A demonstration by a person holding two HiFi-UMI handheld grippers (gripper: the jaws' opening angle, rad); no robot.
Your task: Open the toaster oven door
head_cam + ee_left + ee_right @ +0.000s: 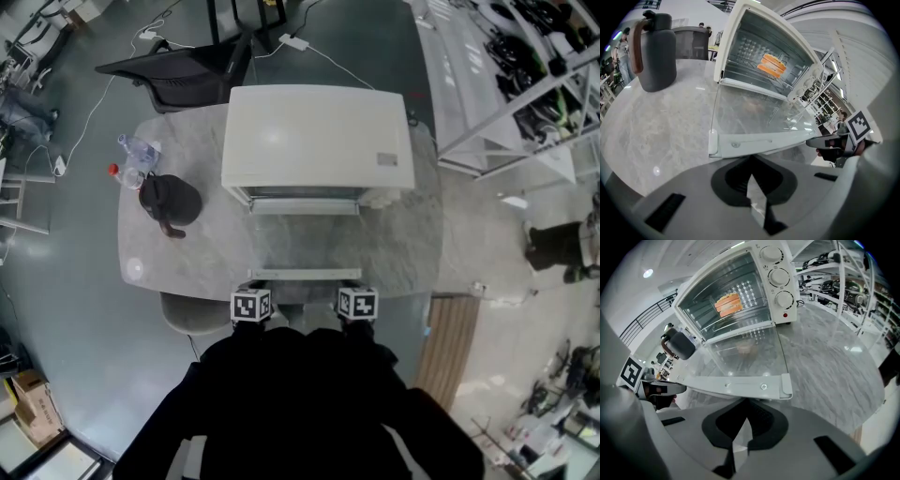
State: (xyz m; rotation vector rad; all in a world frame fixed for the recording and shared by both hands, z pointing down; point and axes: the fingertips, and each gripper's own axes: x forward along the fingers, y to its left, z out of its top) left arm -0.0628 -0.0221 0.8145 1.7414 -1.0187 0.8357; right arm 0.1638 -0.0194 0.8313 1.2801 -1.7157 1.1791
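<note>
The white toaster oven (317, 139) stands on the marble table (187, 253) with its glass door (305, 242) folded down flat toward me. The door's handle bar (305, 274) lies near the table's front edge. Orange food (771, 65) rests on the rack inside. My left gripper (251, 298) sits just behind the handle's left end (740, 145), jaws together with nothing between them. Behind the handle's right end (764, 386), my right gripper (356, 298) is likewise shut and empty. Three knobs (778, 275) line the oven's right side.
A dark jug (169, 200) with a brown handle stands left of the oven, with a clear plastic bottle (134, 150) behind it. A black chair (187, 75) is beyond the table. Metal shelving (525, 84) fills the right side.
</note>
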